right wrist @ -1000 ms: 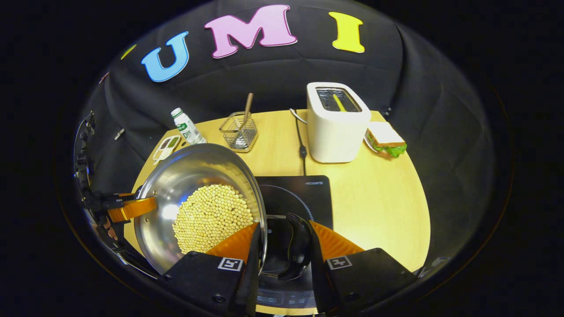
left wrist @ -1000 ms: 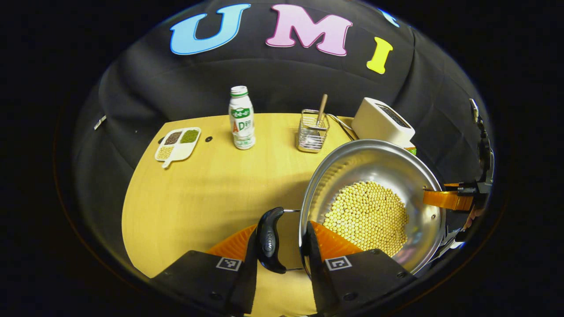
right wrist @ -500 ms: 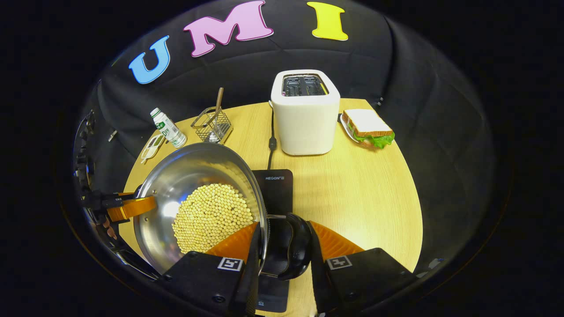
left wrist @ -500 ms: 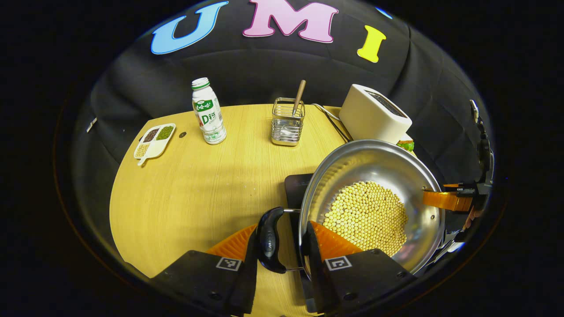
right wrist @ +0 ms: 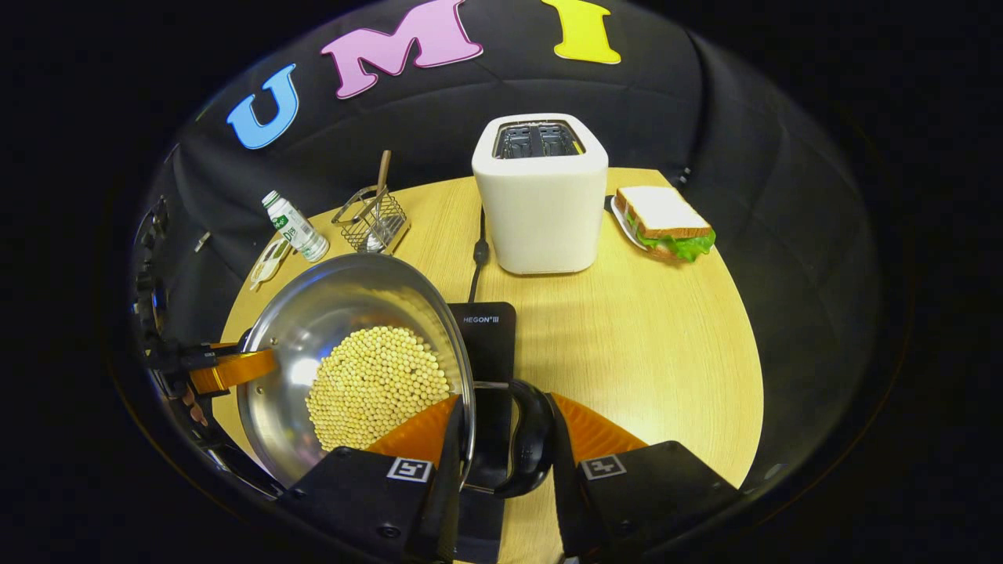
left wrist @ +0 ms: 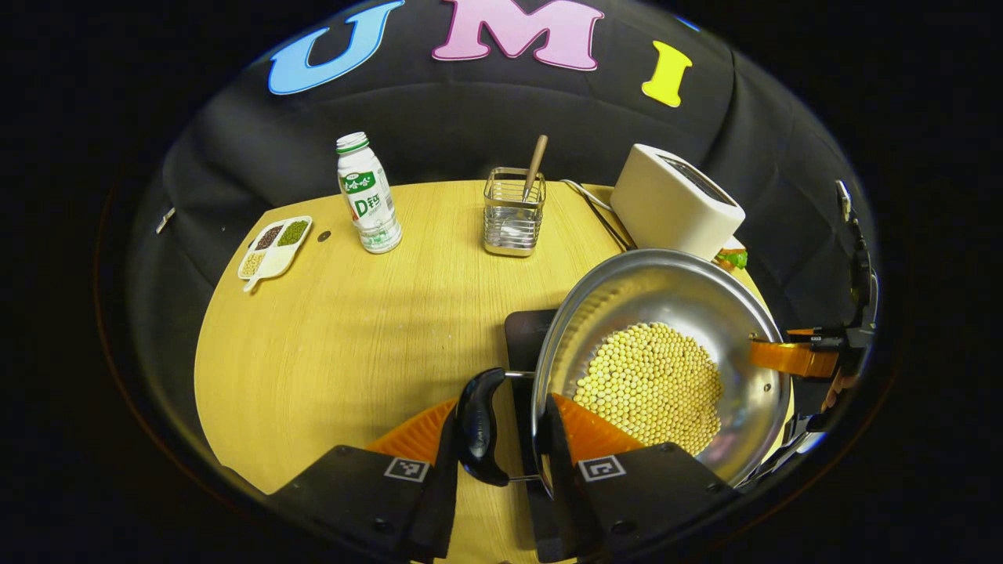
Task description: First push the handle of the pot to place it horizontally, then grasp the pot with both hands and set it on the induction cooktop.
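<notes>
The left gripper has its two fingers squeezed on the pot's rim and black handle. The right gripper squeezes the rim and the other handle on the far side. The pot is shiny and holds yellow beans (lots of them). It sits over the black cooktop, but I cannot tell if it touches. Near the table's back edge stand a toaster, a sandwich, a wire basket and a bottle. A small tray lies by the left edge.
</notes>
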Tool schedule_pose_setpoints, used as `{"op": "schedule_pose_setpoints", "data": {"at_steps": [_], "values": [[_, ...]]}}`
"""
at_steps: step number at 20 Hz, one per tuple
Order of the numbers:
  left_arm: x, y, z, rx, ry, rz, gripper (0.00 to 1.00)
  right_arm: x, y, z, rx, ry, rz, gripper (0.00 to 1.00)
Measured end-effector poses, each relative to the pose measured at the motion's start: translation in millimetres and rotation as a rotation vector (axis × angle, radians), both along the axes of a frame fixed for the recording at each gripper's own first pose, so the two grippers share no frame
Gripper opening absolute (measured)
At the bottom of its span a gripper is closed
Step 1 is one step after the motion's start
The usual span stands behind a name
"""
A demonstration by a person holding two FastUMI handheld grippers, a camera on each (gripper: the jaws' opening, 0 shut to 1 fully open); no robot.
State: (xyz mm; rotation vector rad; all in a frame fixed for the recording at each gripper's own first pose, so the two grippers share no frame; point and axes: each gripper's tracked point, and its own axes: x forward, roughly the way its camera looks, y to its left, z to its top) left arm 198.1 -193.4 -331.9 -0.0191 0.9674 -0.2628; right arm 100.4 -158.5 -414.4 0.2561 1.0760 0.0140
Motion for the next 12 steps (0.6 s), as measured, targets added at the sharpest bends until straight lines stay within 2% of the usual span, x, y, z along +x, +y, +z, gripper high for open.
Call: {"op": "schedule_pose_setpoints", "data": {"at_steps": [7,12], "values": [[0.6,0.8,-1.3,-0.012,0.010,-0.006,0.55,-0.5,-1.5,2.2,-0.004,0.007,-0.005,0.55],[-3.1,-0.1,-2.2,-0.024,0.020,0.006,0.62,1.9,-2.4,10.8,-0.011,-0.015,-0.022,0.62]]}}
